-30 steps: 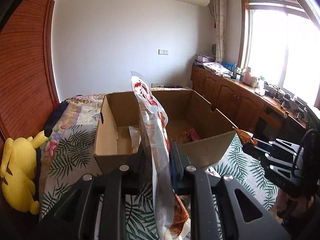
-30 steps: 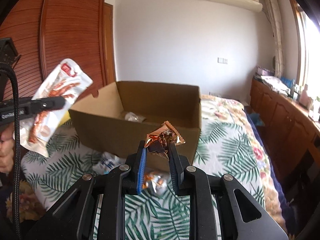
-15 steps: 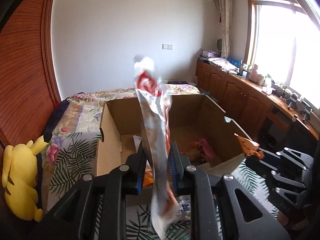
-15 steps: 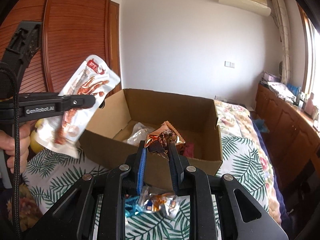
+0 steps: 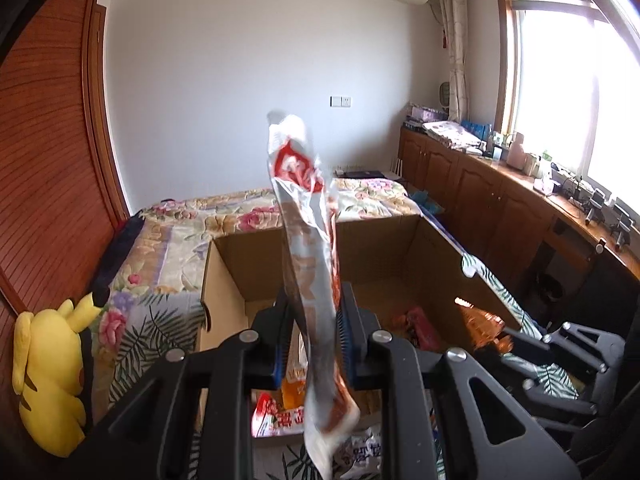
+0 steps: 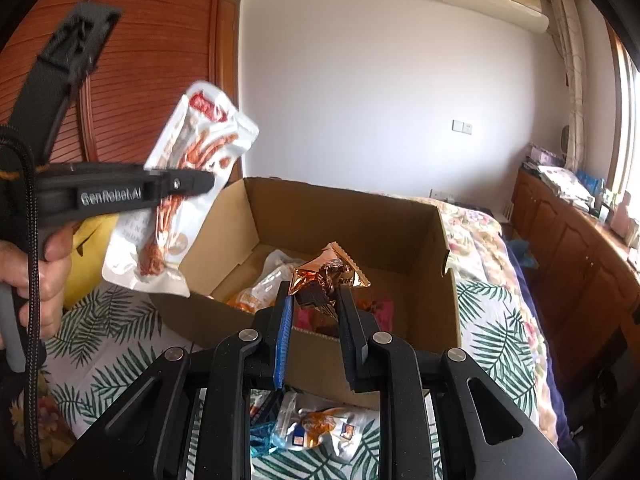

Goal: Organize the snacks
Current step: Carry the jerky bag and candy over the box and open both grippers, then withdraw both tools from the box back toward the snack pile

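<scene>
Snacks in two grips above the cardboard box [image 6: 352,216] on the bed [image 6: 496,320]: left hand-held gripper [image 5: 312,336] pinches a limp, crinkly white pouch [image 5: 308,248] mid-length; right hand-held gripper [image 6: 314,300] pinches a light copper foil packet [image 6: 328,272] by its lower corner.

"GenRobot.AI", seemingly, on left hand-held gripper [image 6: 208,182].
</scene>
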A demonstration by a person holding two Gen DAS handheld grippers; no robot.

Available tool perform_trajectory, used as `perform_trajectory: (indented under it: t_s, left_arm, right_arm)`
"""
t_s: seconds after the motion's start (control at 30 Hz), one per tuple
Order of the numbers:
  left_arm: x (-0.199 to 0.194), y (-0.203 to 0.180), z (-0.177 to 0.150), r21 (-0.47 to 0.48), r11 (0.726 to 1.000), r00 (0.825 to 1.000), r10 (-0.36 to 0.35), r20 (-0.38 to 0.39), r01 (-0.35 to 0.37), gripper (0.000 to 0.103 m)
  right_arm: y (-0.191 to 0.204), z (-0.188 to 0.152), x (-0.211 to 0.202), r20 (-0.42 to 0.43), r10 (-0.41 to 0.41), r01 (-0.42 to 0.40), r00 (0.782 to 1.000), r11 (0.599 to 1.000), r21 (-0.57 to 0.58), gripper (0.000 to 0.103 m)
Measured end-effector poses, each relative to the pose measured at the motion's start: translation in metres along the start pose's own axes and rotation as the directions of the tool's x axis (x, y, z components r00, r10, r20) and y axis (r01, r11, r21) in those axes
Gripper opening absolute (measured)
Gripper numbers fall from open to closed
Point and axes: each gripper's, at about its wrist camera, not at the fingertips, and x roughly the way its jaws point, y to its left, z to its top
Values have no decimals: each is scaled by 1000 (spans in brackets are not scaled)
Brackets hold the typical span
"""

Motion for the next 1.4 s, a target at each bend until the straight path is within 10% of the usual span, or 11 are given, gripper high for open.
perform_trajectory:
  t_s: [1.03,1.4]
  left_arm:
    - [42,0,-19,-2,1000,998,27,-61,-27,31]
    - [35,4,-33,-1,1000,999,12,-52,-12,43]
  right_arm:
    - [-10,-3,60,-105,1,6,994,998,65,22]
    - [-16,-7,59,-96,22,-12,995,995,102,39]
